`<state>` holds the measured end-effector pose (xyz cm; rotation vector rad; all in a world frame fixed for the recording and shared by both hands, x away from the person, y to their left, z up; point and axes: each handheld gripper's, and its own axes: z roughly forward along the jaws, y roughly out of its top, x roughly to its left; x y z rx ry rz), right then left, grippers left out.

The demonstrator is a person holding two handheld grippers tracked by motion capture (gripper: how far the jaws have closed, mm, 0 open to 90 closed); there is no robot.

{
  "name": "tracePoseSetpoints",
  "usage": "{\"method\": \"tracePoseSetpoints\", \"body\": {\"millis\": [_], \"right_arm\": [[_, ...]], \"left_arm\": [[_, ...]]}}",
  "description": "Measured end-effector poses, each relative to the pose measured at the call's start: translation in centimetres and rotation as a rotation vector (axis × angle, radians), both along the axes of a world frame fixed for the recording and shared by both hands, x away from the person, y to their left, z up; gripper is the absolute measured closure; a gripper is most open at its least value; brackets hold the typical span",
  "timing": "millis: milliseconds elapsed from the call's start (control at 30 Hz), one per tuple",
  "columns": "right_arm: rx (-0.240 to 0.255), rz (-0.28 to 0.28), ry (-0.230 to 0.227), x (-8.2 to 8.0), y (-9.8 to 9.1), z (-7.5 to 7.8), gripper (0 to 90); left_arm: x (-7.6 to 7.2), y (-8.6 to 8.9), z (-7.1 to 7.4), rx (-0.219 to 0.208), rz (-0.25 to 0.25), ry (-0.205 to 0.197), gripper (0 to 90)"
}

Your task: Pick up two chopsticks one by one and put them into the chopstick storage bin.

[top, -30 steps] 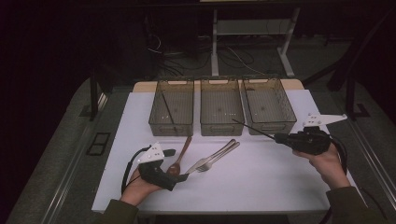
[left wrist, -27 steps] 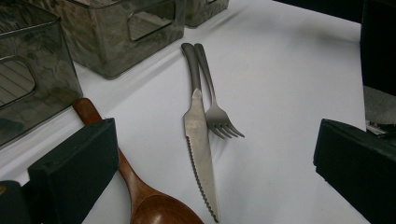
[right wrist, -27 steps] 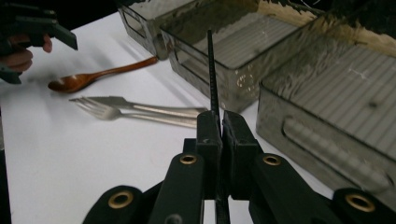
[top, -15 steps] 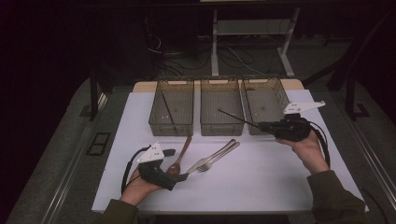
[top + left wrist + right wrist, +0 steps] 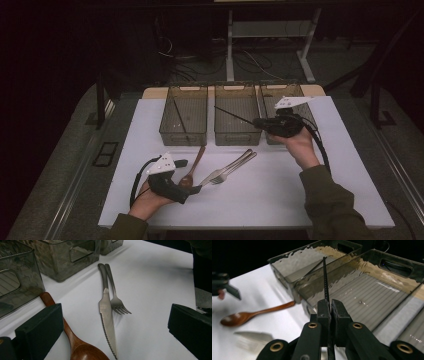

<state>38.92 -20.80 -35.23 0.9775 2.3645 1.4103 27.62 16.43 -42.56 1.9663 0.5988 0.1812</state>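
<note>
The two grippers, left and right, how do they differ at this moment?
The left gripper rests low on the white table with its jaws open and nothing between them, by the wooden spoon. The right gripper is raised over the middle bin, jaws shut on a thin black stick that points over the bins. Both are black, hand-held, and carry a grey plate on top.
</note>
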Motion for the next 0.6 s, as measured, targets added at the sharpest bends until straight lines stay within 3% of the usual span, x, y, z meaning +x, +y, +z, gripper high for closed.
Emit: {"method": "tracePoseSetpoints", "body": {"millis": [300, 600], "right_arm": [[-0.014, -0.006, 0.013, 2.2, 3.8, 0.3, 84.9], [-0.07, -0.013, 0.025, 4.1, 7.8, 0.2, 84.9]], "left_arm": [[0.0, 0.0, 0.0, -0.001, -0.004, 0.001, 0.0], [0.0, 0.0, 0.0, -0.003, -0.009, -0.003, 0.0]]}}
